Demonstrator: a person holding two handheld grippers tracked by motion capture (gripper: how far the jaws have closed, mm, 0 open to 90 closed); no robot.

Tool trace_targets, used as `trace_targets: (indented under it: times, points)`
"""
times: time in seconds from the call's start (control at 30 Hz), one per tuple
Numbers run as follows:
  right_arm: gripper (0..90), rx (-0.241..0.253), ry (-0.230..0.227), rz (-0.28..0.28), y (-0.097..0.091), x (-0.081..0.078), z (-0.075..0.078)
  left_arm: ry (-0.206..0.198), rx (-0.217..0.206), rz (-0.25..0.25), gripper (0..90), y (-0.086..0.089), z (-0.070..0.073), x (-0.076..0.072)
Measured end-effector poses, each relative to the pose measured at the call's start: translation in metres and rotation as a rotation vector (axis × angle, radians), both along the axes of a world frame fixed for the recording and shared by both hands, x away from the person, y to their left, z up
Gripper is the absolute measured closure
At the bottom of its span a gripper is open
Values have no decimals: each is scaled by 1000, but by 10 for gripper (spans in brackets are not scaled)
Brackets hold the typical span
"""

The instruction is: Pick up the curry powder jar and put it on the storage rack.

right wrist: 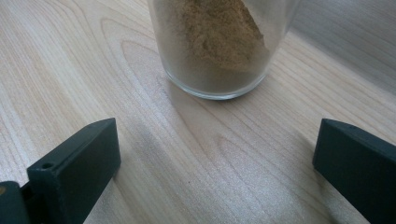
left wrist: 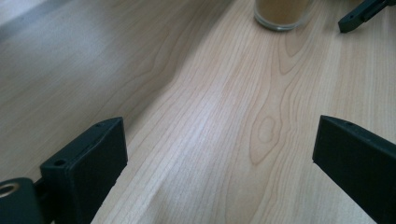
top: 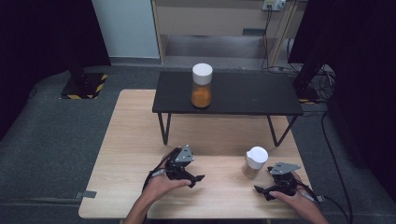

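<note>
jar of brown powder (top: pixel 255 162), white-lidded, stands upright on the wooden worktop (top: pixel 130 140), near its front right edge. right claw (top: pixel 264 190) sits just beside the jar, jaws spread wide, holding nothing. left claw (top: pixel 197 180) rests on the worktop well apart from the jar, jaws wide open and empty. second jar of orange powder (top: pixel 201 86) stands on the black shelf (top: pixel 243 95) behind.

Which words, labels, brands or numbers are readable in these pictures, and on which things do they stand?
None can be read.
Near jar: white lid and clear glass with brown powder, no label showing.
Far jar on the black shelf: white lid, orange powder, no label showing.
Left gripper and right gripper: black, no print visible.
Wall socket: too small to read.
</note>
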State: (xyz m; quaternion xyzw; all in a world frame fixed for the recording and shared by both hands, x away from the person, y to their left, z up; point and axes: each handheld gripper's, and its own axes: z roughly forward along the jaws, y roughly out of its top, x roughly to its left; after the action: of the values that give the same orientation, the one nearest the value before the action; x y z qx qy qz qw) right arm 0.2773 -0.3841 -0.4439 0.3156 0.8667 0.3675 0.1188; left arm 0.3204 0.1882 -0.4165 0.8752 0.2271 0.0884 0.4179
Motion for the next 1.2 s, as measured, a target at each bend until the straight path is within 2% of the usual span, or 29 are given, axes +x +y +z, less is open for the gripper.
trace_targets:
  times: [0.1,0.47,0.87,1.2]
  points:
    - [15,0,0,-1,0,0,0,8,-3,-7,21,3,-5,2]
    - [14,0,1,-3,1,0,0,23,36,-21,21,2,-15,6]
    - [14,0,0,-3,1,0,0,47,76,-47,21,-14,-24,10]
    - [14,0,0,-3,1,0,0,34,88,-39,7,-20,-27,9]
